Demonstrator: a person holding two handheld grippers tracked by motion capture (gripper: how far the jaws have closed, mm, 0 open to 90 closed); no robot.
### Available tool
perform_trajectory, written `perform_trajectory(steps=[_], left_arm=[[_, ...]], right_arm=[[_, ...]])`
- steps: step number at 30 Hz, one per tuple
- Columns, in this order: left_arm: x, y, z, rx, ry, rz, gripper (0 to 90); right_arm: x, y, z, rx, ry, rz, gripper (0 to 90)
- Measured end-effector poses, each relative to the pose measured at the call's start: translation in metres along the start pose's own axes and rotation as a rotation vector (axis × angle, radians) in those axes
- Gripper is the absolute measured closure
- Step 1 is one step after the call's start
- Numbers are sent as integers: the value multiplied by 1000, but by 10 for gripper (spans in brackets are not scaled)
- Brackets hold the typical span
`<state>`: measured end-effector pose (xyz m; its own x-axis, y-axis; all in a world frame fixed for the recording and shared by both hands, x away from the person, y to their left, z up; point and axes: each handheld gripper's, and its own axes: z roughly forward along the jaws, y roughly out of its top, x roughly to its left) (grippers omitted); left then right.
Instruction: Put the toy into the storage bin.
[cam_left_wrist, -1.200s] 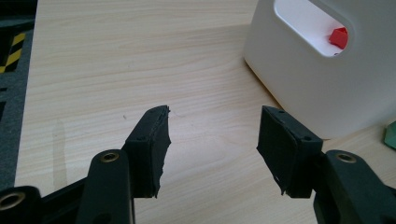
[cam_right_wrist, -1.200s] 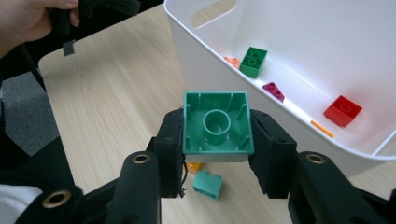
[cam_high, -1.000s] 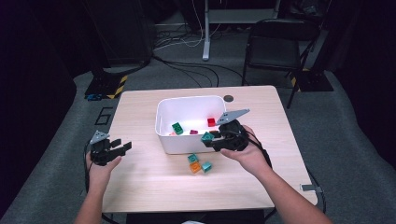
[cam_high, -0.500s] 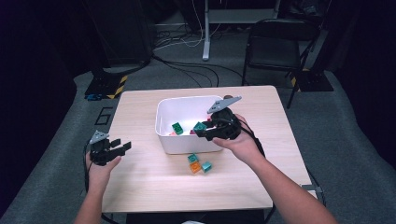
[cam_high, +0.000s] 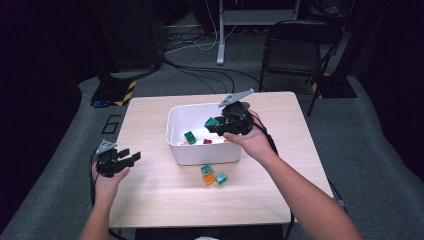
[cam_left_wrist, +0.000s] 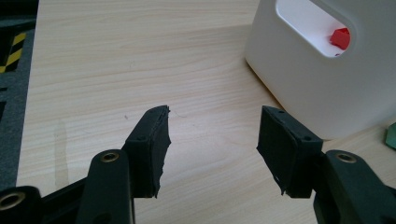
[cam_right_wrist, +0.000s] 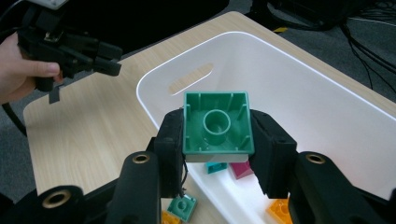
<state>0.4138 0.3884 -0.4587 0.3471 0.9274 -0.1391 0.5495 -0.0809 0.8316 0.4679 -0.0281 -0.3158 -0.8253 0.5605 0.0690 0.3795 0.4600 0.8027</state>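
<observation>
The green block (cam_right_wrist: 217, 123) is a small, hollow plastic brick, seen from its open underside in the right gripper view: thin walls, a round tube in the middle. It is likely very light and stiff, with smooth, somewhat slippery faces, so it should take a firm pinch without harm but could twist or pop out if gripped near a corner. The best hold is the one shown: flat pads squarely on two opposite side walls, near mid-height.

The right gripper (cam_high: 216, 123) has its jaws pinching the green block on those two sides, and holds it in the air above the white bin (cam_high: 173, 145), over the bin's right half. The bin stands toward the far middle of the surface (cam_high: 150, 200). Inside it lie other blocks, among them a green one (cam_high: 190, 137) and a magenta one (cam_right_wrist: 239, 170). The right forearm reaches in from the near right corner, wrist bent so the jaws point left and slightly down over the bin's open top.

Three more blocks (cam_high: 212, 175) lie on the surface just in front of the bin's near wall.

The left gripper (cam_high: 131, 157) hovers low near the left edge of the surface, well apart from the bin; its jaws stand partly spread with nothing between them, pointing toward the bin's side wall (cam_left_wrist: 299, 88).
</observation>
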Motion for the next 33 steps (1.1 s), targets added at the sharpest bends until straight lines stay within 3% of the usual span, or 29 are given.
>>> perform_trajectory(steps=[11,22,33], left_arm=[[0,0,-1,0,-3,-2,430],[0,1,0,1,-3,-1,430],[2,1,-1,-2,-4,-4,430]], right_arm=[[-19,15,21,-10,-34,7,583],[-32,27,52,15,-85,50,583],[-43,26,82,28,-144,80,582]])
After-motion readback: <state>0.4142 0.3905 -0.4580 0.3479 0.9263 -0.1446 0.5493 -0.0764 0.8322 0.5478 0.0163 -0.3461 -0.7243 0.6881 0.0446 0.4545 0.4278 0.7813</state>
